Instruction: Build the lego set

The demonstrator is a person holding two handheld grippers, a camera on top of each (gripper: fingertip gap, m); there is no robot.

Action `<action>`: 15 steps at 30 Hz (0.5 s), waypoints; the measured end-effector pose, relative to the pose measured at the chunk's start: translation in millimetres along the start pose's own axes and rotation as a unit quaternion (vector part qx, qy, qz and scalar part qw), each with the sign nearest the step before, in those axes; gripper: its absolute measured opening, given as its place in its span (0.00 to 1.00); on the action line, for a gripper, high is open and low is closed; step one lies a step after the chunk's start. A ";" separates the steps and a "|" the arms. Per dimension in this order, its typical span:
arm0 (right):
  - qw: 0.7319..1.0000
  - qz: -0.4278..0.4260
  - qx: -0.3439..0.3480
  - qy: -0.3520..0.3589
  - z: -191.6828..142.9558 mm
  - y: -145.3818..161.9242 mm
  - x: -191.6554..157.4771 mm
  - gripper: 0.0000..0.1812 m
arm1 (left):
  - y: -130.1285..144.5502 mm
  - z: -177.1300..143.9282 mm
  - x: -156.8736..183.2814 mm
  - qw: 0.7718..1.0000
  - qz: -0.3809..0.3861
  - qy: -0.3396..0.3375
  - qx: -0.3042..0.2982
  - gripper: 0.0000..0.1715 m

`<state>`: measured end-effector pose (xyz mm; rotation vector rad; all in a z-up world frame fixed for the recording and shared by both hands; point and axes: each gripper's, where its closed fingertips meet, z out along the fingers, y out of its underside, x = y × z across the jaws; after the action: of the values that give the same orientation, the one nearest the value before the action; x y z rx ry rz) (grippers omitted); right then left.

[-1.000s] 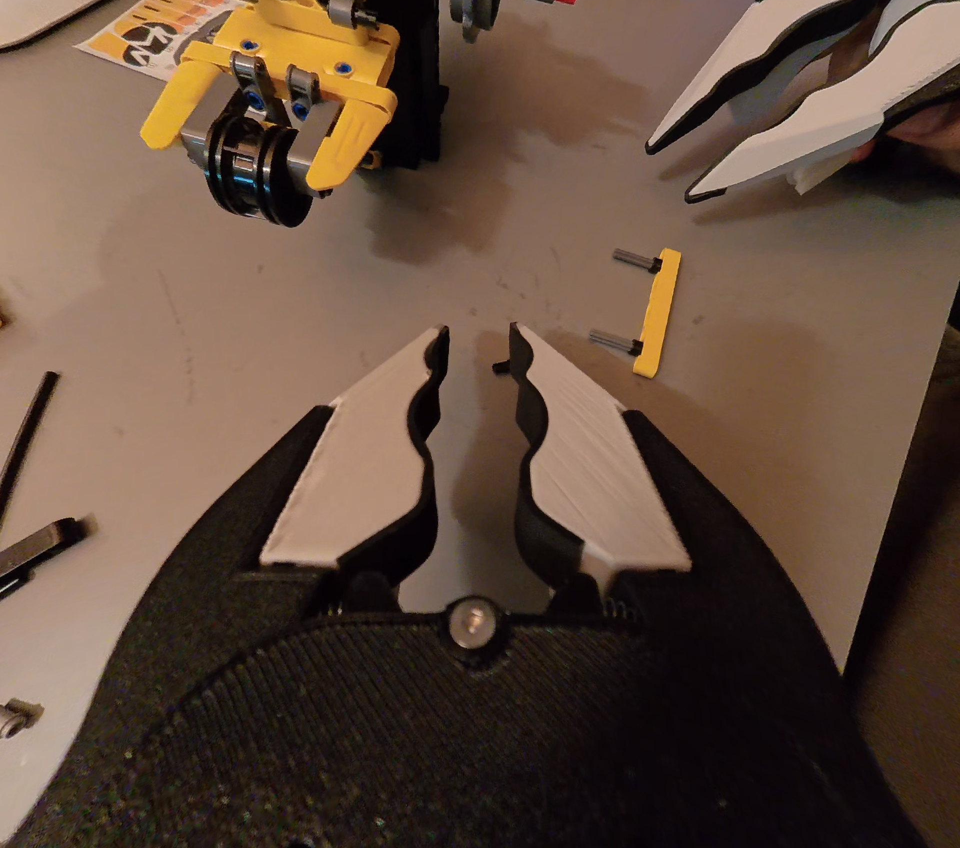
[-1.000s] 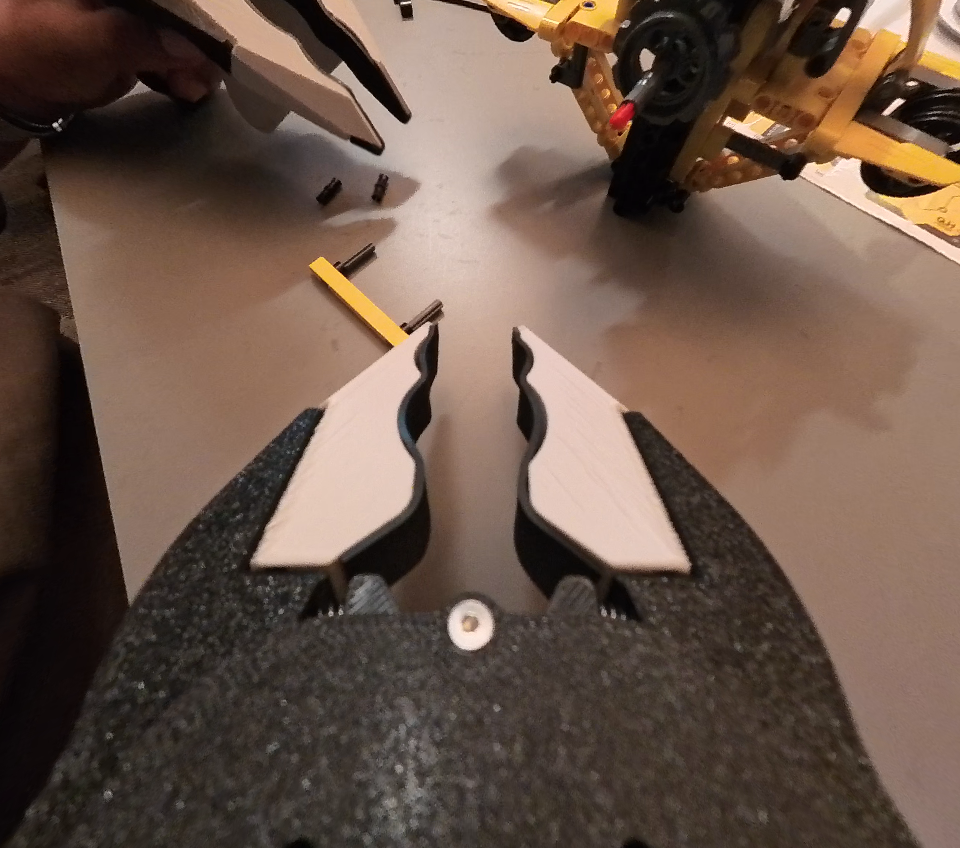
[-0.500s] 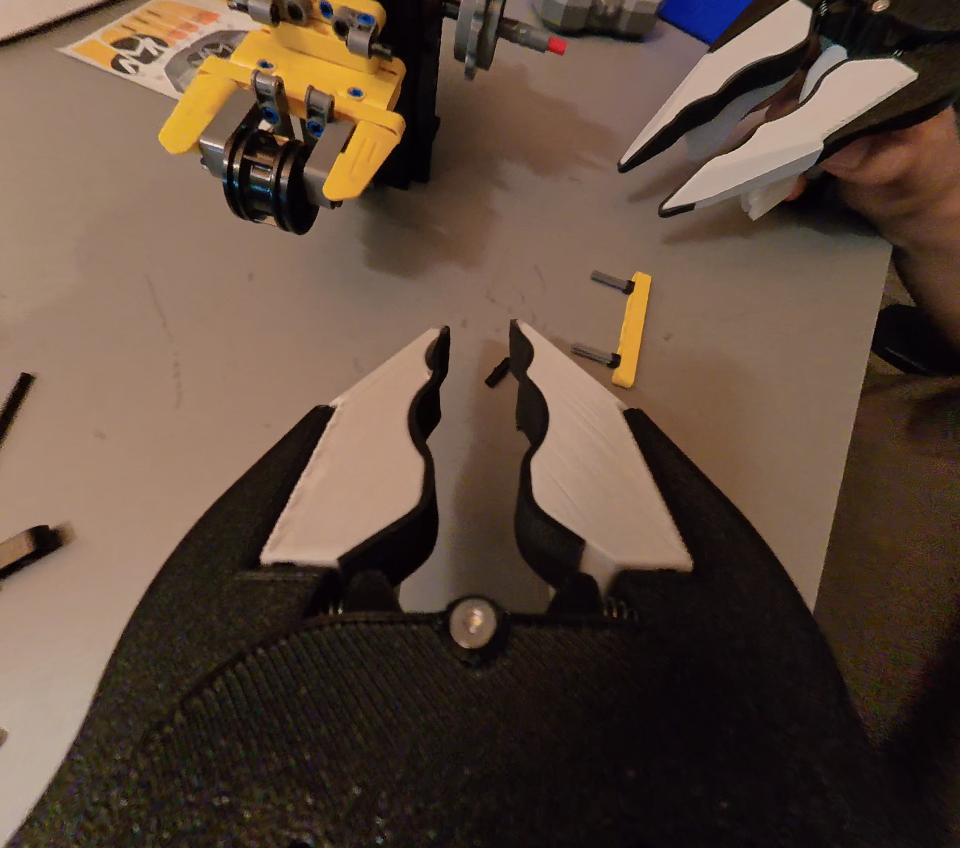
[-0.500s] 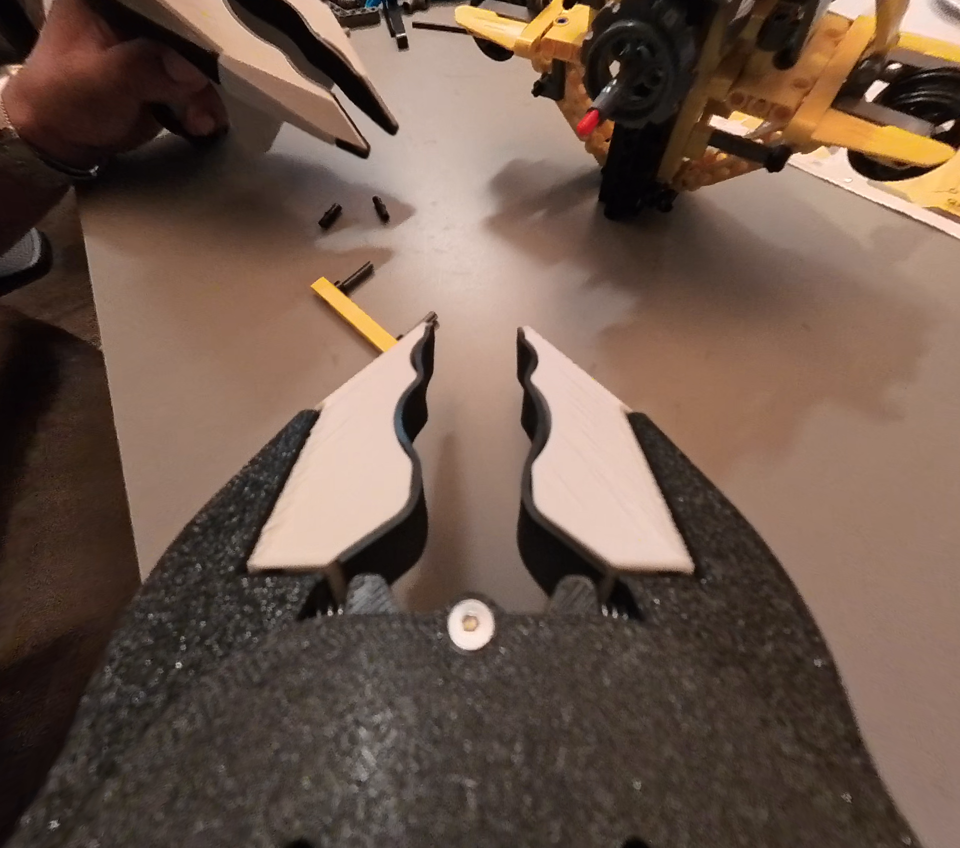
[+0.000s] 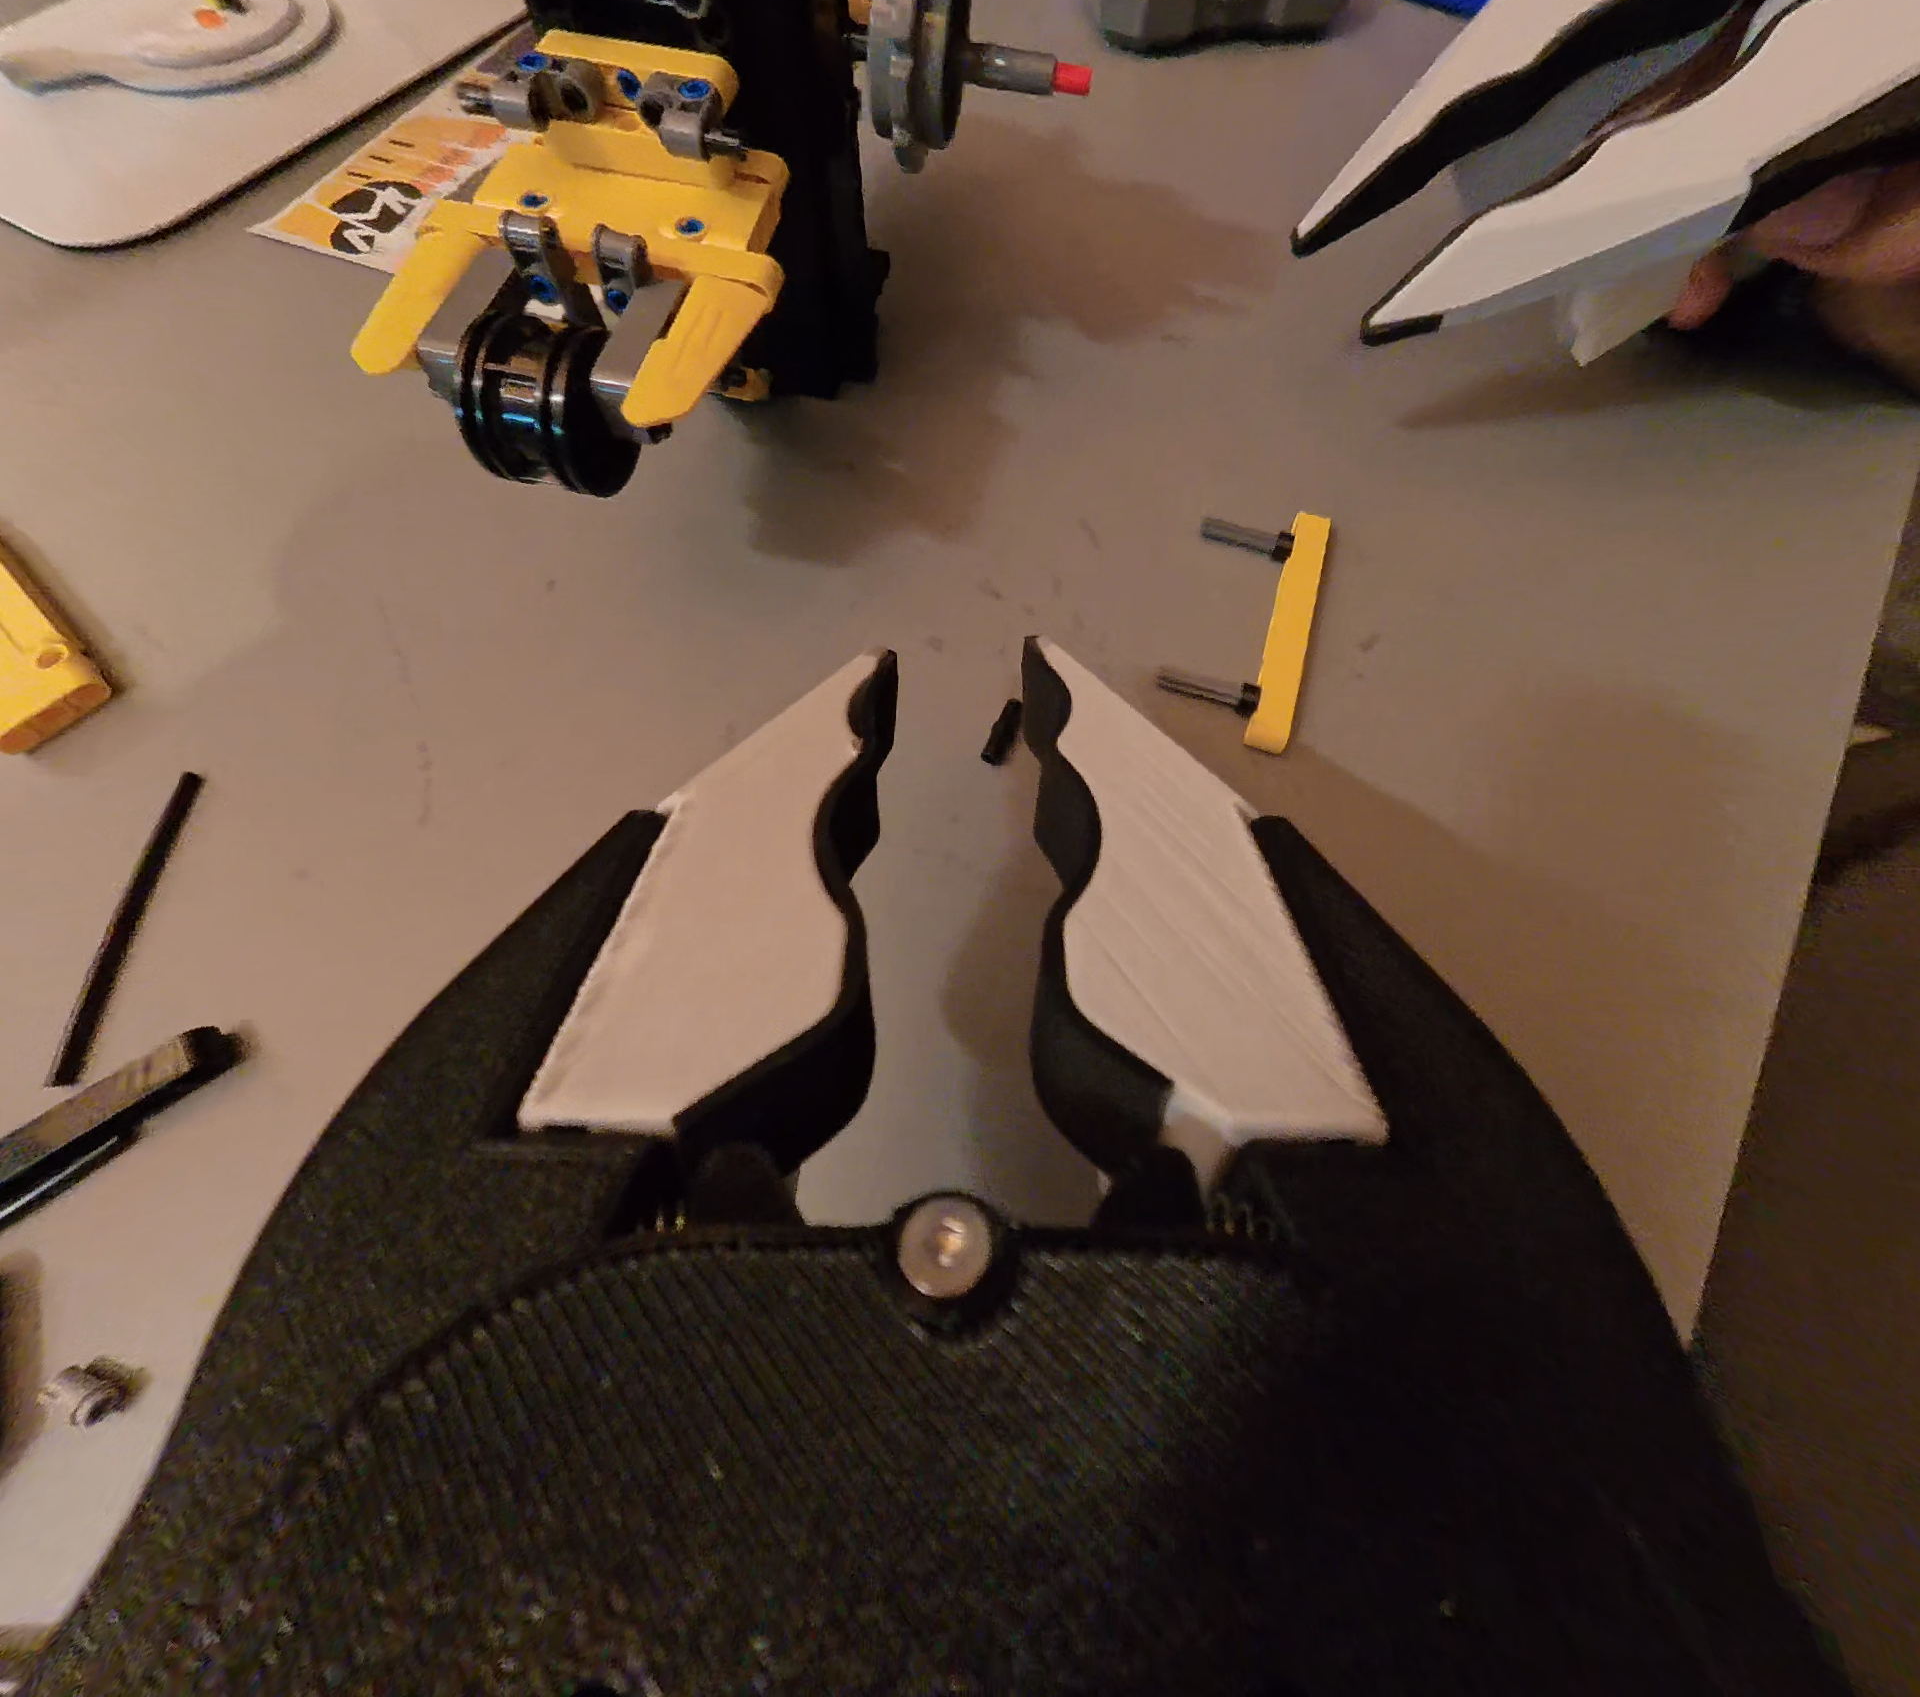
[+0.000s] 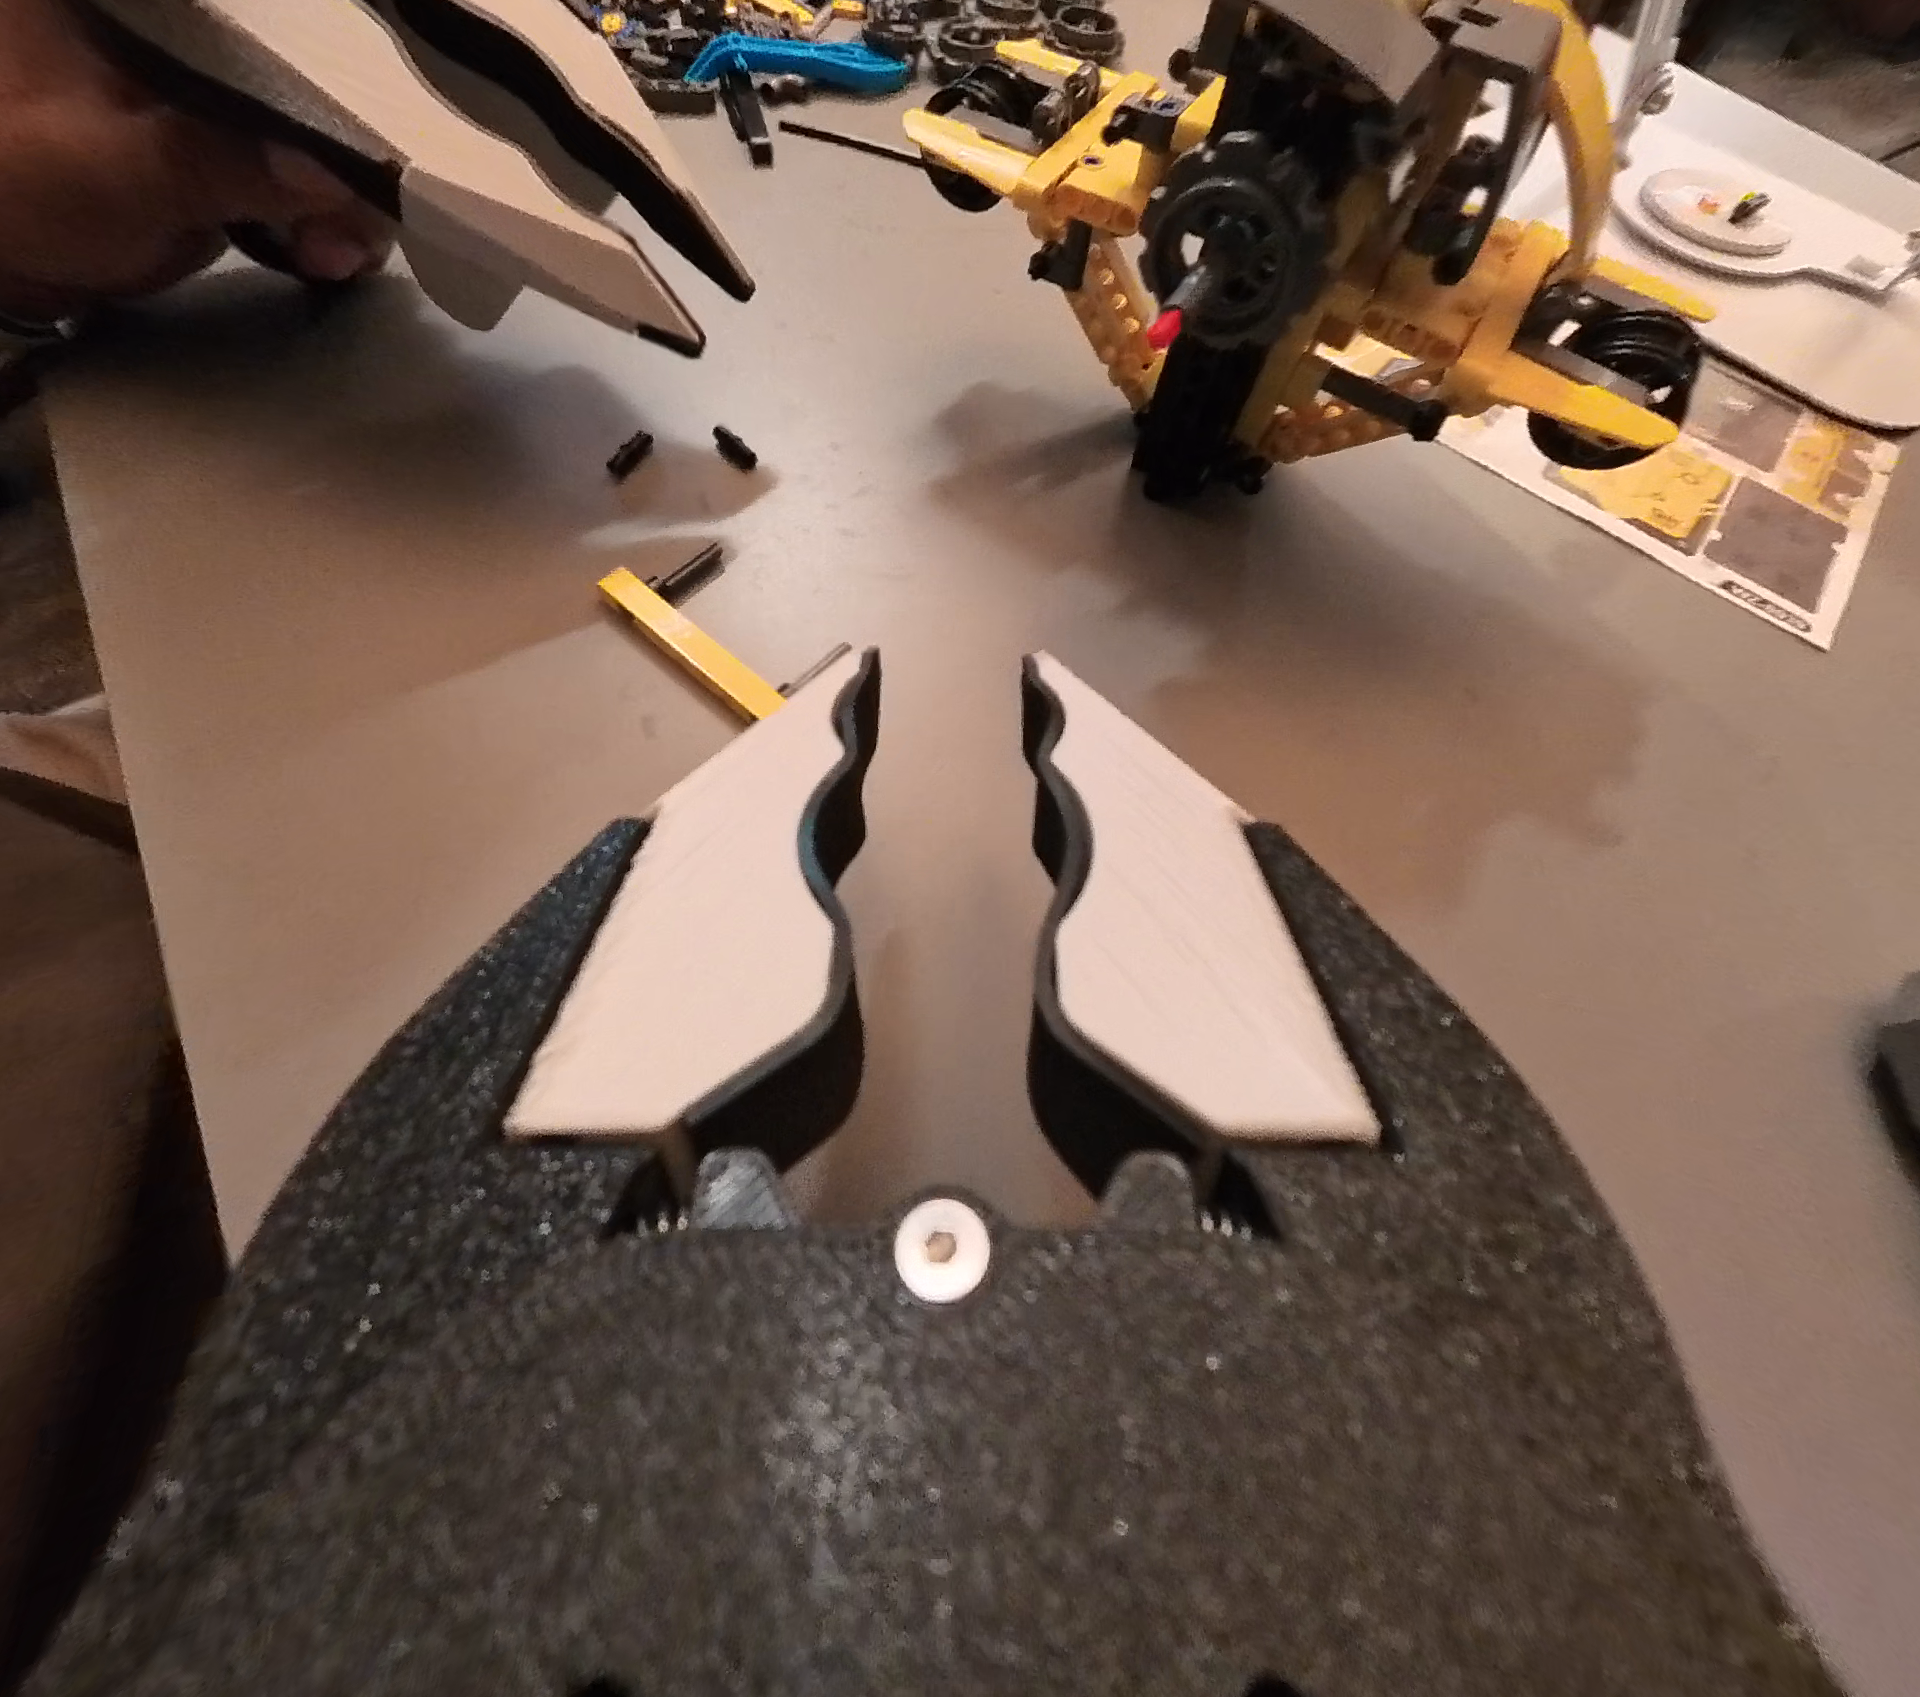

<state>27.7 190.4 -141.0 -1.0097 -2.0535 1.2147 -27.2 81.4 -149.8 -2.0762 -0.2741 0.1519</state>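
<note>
Matt grey table (image 5: 312,660) – glossy plastic model (image 5: 644,193), paper sheet (image 6: 1714,525).

your desk (image 5: 436,712) middle lies open; the model (image 5: 665,193) blocks the far side, a yellow beam (image 5: 1288,639) near the right edge.

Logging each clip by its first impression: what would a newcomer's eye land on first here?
The yellow-and-black brick vehicle standing mid-table, a red-tipped axle jutting from its side. Nearer, a yellow beam with two pins lies flat, right of the left gripper, whose jaws are open over a small black pin. The right gripper hangs open, empty.
</note>
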 end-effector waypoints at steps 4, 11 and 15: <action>1.000 0.020 -0.006 0.012 -1.8 3.2 6.1 0.15 | -6.2 -8.5 -7.7 0.999 -0.042 0.003 0.031 0.14; 0.996 0.069 0.029 0.039 -12.9 -18.9 26.7 0.06 | -18.4 -22.0 -30.1 0.997 -0.082 -0.008 0.012 0.09; 0.994 0.097 -0.039 -0.029 -6.3 -47.6 32.2 0.09 | -24.1 -22.0 -28.9 0.988 -0.122 0.045 -0.082 0.12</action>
<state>-1.5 204.9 -93.3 -1.2493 -2.1001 1.2837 -53.4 67.0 -118.1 -2.1847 -0.4978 -0.1156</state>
